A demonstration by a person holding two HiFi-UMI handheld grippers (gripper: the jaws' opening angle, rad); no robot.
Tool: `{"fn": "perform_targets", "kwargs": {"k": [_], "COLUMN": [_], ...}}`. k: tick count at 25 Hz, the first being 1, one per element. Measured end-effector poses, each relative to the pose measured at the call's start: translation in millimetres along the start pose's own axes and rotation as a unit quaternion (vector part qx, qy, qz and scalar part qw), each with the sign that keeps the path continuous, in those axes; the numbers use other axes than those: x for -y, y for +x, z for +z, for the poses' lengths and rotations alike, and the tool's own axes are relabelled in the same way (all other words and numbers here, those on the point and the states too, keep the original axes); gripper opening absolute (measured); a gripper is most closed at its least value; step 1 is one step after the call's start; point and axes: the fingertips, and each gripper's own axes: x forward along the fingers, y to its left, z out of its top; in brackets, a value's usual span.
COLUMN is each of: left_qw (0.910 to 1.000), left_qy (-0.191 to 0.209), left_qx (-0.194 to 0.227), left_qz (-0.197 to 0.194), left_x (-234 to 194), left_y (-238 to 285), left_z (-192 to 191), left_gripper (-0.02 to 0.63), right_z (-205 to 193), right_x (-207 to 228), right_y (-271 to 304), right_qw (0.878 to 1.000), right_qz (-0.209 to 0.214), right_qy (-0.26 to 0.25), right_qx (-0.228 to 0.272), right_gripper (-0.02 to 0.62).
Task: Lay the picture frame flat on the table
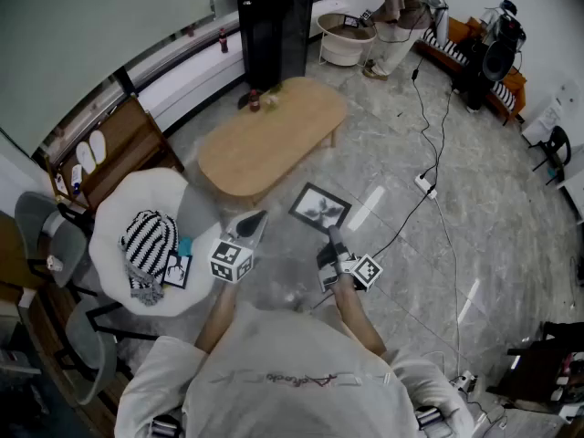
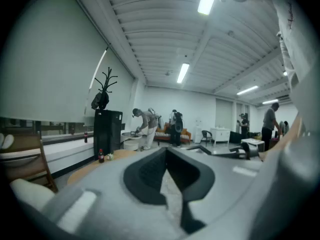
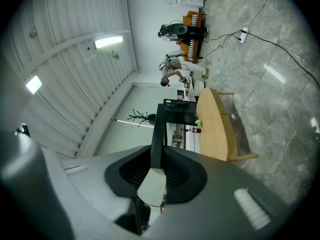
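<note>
My right tool [image 1: 332, 238] pinches the black rectangular picture frame [image 1: 320, 208], centre of view; left tool [image 1: 252, 224] pressed together, empty.

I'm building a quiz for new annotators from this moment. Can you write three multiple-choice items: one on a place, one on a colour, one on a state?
1. Where does the wooden table stand?
A) just in front of the black cabinet
B) on top of a white chair
C) behind the person's back

2. What colour is the picture frame's border?
A) white
B) black
C) red

3. What is the right gripper doing?
A) wide open and empty
B) shut on a bottle
C) shut on the picture frame

Answers:
1 A: the head view shows the table's far end by the cabinet.
2 B: a black border runs round the grey print.
3 C: the right gripper view shows the frame's edge clamped between the jaws.
</note>
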Motion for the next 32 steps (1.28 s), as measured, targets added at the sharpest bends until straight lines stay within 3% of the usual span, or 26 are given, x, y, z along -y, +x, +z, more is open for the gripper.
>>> {"fn": "perform_targets", "kwargs": {"k": [10, 20, 32], "left_qw": [1.0, 1.0, 0.9999], "left_qy": [-0.005, 0.0, 0.001], "left_qx": [0.004, 0.002, -0.003], "left_qz": [0.004, 0.006, 0.015], "left_x": [2.0, 13.3, 36.0], "left_y": [3.6, 11.7, 37.9], "left_z": [0.2, 3.5, -1.0], "left_gripper": [0.0, 0.0, 0.0], "right_z": [4.2, 14.5, 44.0], "right_x": [10.4, 0.6, 14.8], "right_y": [-3.9, -3.0, -12.4], "right_qw": [1.0, 1.0, 1.0], "right_qz": [-0.018, 0.003, -0.001], "right_qy": [-0.01, 0.002, 0.009], "right_qx": [-0.006, -0.007, -0.017], "right_gripper": [0.075, 0.075, 0.075]}}
